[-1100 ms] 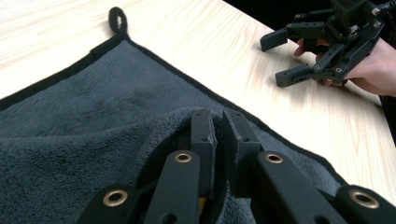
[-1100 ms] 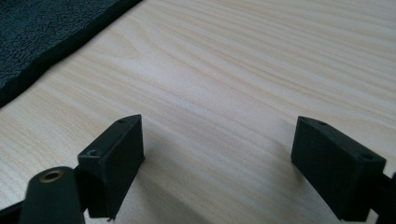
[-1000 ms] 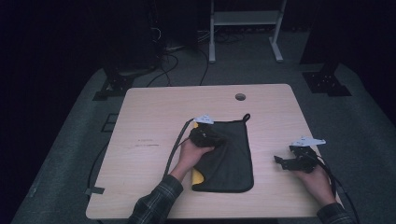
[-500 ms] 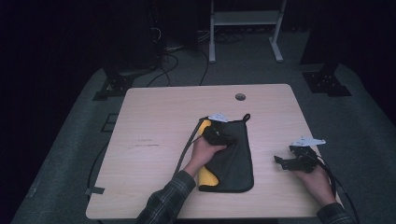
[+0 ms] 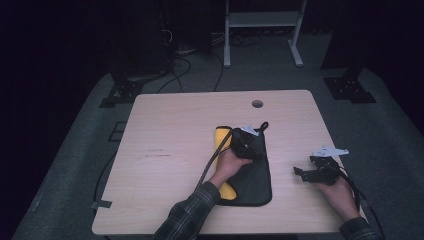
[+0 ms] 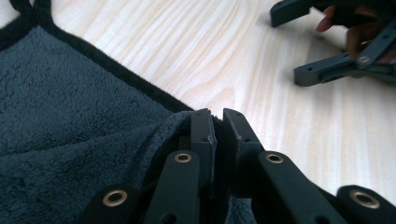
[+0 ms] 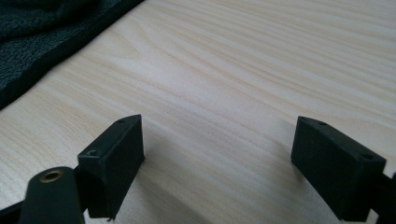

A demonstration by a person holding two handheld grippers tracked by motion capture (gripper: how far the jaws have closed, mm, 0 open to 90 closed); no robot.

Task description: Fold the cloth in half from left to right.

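A dark grey towel (image 5: 255, 176) with a yellow underside (image 5: 221, 137) lies in the middle of the wooden table (image 5: 165, 125). My left gripper (image 5: 250, 145) sits over the towel's upper part, shut on a fold of the fabric. The left gripper view shows the left gripper (image 6: 215, 116) with its jaws pinching the towel (image 6: 70, 116) at its black hem. My right gripper (image 5: 301, 173) rests open on the bare wood to the right of the towel. The right gripper (image 7: 217, 144) holds nothing, and the towel's edge (image 7: 42, 28) lies at its upper left.
A round hole (image 5: 257, 103) marks the table's far side. The left gripper's cable (image 5: 210, 160) runs off the front edge. A hanging loop (image 5: 263, 125) sticks out at the towel's far corner. Dark floor, cables and a stand (image 5: 260, 20) lie beyond.
My left gripper has moved right across the towel, pulling the held fold with it and baring the yellow underside on the left. The right gripper has stayed put.
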